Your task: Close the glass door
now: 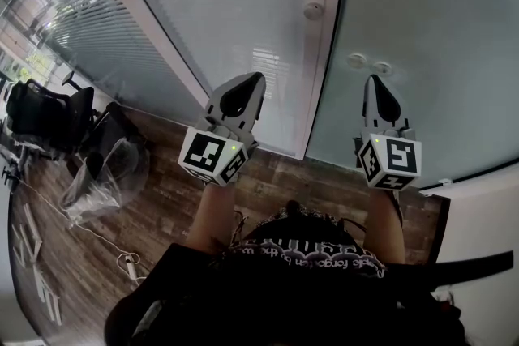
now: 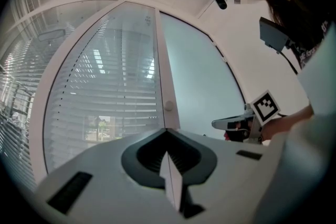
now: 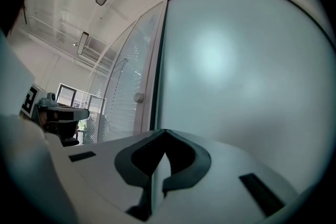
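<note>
Glass door (image 1: 430, 28) is frosted and sits immediately right of the white frame post (image 1: 320, 53); its edge is up against the post with only a thin dark seam between; can't tell if it's latched; two small round fittings (image 1: 357, 59) on the door, just right of the post; left gripper (image 1: 253, 85) has jaws together, nothing in them, and aims at the pane with blinds (image 1: 203, 4) left of the post; right gripper (image 1: 375, 85) has jaws pressed together too, empty, held in front of the door right of the post, near the fittings; contact with the glass isn't clear.
</note>
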Tool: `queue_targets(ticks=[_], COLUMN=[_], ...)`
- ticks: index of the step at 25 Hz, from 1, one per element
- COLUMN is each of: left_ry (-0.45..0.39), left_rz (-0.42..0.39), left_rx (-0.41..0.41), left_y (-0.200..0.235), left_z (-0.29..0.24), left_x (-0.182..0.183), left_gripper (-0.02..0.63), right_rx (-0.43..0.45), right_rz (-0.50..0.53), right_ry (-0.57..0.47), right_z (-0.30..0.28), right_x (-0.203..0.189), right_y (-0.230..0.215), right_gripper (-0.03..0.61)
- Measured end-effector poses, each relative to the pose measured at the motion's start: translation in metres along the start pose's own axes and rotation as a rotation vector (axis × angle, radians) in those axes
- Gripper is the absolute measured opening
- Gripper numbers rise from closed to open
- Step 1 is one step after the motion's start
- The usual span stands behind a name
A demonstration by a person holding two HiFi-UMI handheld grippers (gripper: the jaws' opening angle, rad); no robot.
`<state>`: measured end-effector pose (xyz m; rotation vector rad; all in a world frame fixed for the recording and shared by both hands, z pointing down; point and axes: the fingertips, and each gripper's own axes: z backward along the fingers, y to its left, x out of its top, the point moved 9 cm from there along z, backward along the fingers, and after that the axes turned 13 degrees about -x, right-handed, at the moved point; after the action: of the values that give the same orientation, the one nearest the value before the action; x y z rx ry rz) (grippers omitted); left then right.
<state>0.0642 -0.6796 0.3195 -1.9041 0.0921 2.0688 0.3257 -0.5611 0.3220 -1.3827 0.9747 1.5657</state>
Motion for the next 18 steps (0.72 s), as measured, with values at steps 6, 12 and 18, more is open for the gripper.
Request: queue_targets(ticks=[6, 12, 18], left_ry=[0.004, 0.027, 0.025], left_rz=[-0.002, 0.026, 0.025], left_rx=[0.008, 0.030, 0.026], left_y=[-0.0020, 0.0032, 0.0016], left_z=[0.0017, 0.0035, 0.0025], left_x=[0.0019, -0.0040, -0.0053], left_gripper=[0.002, 0.002, 0.002], right_rx=[-0.013, -0.009, -0.003], right_rz=[0.002, 0.013, 0.020], right_ry=[-0.009, -0.004, 0.012], right_z=[0.0051, 0.0032, 0.0029], right_x=[0.0038, 0.0017, -0.0022], right_y=[-0.0029, -0.0010, -0.0032], right_gripper=[0.003, 0.003, 0.003])
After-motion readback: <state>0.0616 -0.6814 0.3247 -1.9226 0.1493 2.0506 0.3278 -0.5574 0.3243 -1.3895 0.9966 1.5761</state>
